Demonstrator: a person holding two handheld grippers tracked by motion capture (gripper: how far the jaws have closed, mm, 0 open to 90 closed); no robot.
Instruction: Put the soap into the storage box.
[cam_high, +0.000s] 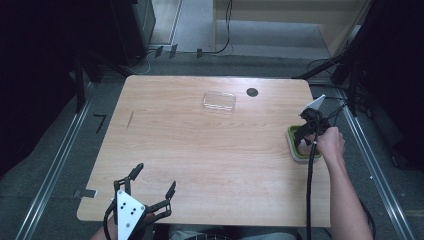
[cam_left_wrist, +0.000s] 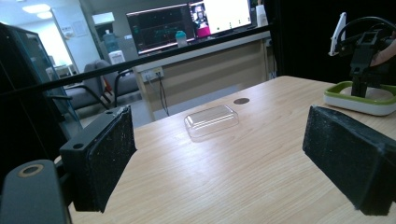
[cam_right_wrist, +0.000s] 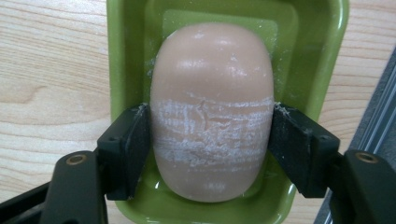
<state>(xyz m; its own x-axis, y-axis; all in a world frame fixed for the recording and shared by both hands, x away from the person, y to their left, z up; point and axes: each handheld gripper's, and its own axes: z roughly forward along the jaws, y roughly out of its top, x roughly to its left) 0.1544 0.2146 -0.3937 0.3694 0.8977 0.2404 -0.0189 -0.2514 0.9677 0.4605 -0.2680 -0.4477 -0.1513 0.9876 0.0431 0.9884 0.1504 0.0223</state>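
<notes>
A pale wooden table (cam_high: 215, 150) is standing on a grey floor, with dark equipment and cables sitting around its far edge. In the left gripper view, a long desk with lit monitors (cam_left_wrist: 191, 23) and some chairs are showing beyond the table.

At the near left corner of the table, the left gripper (cam_high: 154, 181) is hovering over the edge, held from below, with its jaws spread wide and nothing lying between them. Its own view is looking across the bare wood between the two black pads (cam_left_wrist: 109, 156).

Toward the far side, near the middle, a clear plastic lid (cam_high: 219, 101) is lying flat on the table, and a small dark round spot (cam_high: 252, 92) is sitting just to its right.

At the right edge, a hand (cam_high: 331, 142) is holding the right gripper (cam_high: 301, 136) pointed down into a green tray (cam_high: 292, 145). In the right gripper view, a peach-coloured bar of soap (cam_right_wrist: 212, 107) is resting in the tray, and the two jaws are pressing against its left and right sides. The soap's surface between them is looking scuffed and whitish.
</notes>
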